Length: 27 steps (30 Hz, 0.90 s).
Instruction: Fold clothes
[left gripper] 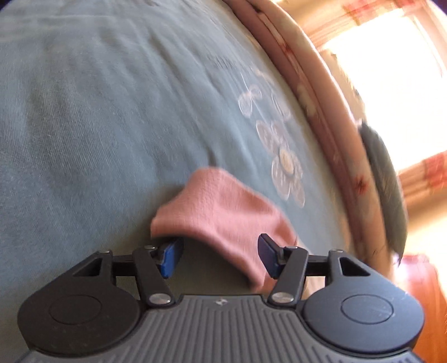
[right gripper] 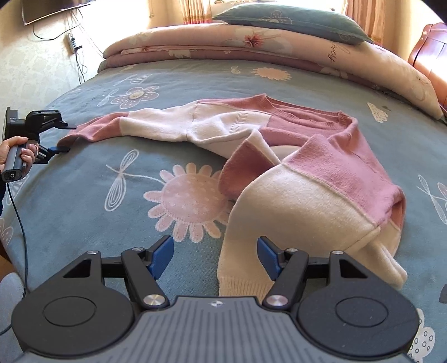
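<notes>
A pink and cream sweater (right gripper: 293,173) lies crumpled on the flowered bedspread (right gripper: 92,201), one sleeve stretched out to the left. Its pink cuff (left gripper: 220,206) lies between the blue pads (left gripper: 170,255) of my left gripper (left gripper: 220,251), which stand apart and do not pinch it. From the right wrist view that left gripper (right gripper: 62,138) is at the sleeve's end (right gripper: 75,132), held by a hand (right gripper: 16,150). My right gripper (right gripper: 215,258) is open just above the cream ribbed hem (right gripper: 243,287), whose edge lies near its right pad.
A folded floral quilt (right gripper: 251,44) and a blue-grey pillow (right gripper: 290,22) lie along the far side of the bed. A wooden headboard (right gripper: 430,55) stands at the right. A cable (right gripper: 16,223) hangs from the left gripper at the bed's left edge.
</notes>
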### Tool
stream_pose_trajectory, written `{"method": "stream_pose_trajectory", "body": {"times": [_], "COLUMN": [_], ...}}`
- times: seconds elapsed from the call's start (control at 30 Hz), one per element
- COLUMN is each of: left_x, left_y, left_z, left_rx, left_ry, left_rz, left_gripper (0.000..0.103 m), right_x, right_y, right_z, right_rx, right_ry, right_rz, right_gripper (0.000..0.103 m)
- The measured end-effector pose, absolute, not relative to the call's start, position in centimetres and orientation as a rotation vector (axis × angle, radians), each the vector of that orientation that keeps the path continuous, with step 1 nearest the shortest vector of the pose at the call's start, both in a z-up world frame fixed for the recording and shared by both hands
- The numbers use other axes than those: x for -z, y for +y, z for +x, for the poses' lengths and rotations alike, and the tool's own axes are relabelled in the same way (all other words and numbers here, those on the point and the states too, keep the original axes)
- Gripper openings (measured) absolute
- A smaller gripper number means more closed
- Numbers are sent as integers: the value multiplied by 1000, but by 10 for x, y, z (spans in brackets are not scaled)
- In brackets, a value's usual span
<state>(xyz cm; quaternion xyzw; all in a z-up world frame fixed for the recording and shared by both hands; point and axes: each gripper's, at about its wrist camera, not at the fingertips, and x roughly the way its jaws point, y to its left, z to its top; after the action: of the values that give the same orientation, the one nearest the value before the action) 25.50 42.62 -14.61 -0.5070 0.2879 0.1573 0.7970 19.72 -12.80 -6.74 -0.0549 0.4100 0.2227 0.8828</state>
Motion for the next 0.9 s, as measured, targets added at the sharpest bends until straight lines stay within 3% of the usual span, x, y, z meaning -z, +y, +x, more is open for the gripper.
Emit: {"method": "stream_pose_trajectory", "body": {"times": [0.07,0.1,0.13,0.17,0.4,0.57,0.77,0.83,0.9], "left_x": [148,147,143,140,96,100,104,98,89], "left_y": [430,430,429,427,428,437,445,442,432], "left_z": [259,263,265,268,269,271,254,252,251], "left_rx": [-349,-363,-388,-412,-493,-550,-681,-668,-641], "left_ry": [593,593,594,594,501,585,661,688,708], "left_rz": [-1103,-1082,-1044,-1005,-796,-724,-627,-593,-530], "left_gripper": [51,26,13,6,5,11,10,13,23], "right_x": [70,71,73,75,79,82,80,80,81], "right_y": [-125,-123,-122,-121,-120,-116,-119,-120,-121], "right_z": [198,198,198,199,201,201,199,200,200], "right_rx": [-464,-466,-467,-468,-466,-473,-470,-462,-456], "right_ry": [857,859,863,867,882,890,882,886,892], "right_rz": [-121,-125,-129,-134,-136,-137,-144,-129,-116], "right_gripper": [71,71,71,71,71,71,71,71,71]}}
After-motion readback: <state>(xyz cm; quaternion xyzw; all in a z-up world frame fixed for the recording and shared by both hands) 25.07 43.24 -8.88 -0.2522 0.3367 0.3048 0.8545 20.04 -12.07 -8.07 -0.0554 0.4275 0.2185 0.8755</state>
